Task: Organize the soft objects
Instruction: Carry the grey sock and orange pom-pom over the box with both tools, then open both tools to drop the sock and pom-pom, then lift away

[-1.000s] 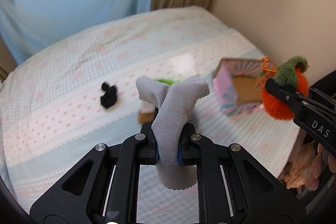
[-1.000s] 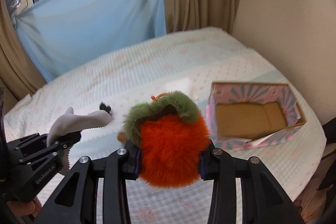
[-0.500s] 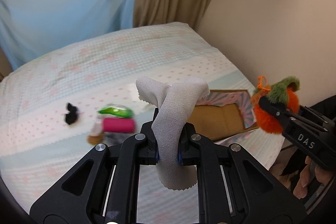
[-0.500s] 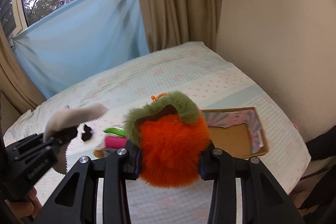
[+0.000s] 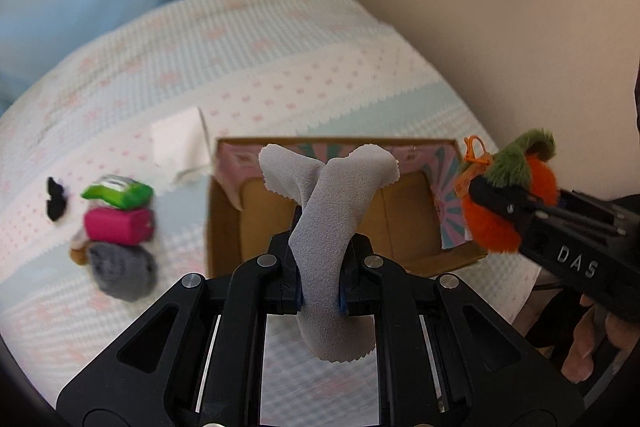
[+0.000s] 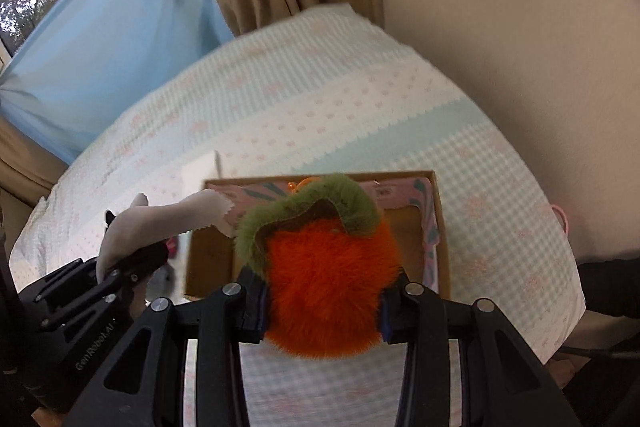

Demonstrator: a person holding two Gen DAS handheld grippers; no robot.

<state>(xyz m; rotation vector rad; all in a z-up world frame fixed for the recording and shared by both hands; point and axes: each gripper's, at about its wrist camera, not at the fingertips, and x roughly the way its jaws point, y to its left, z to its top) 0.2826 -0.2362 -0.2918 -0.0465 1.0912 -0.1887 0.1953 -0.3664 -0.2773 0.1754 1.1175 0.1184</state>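
Observation:
My left gripper is shut on a folded grey cloth and holds it just in front of an open cardboard box with a pink patterned lining. My right gripper is shut on a fluffy orange plush with a green top and holds it over the near side of the same box. The plush also shows at the right of the left wrist view, beside the box. The left gripper and its cloth show at the left of the right wrist view.
On the bedspread left of the box lie a green packet, a pink roll, a grey knitted item and a small black item. A white cloth lies behind them. A wall and curtains border the bed.
Both grippers have moved right and closer to the box with their loads still held. The box now lies directly ahead of both; the pile of small items has shifted left in the left wrist view.

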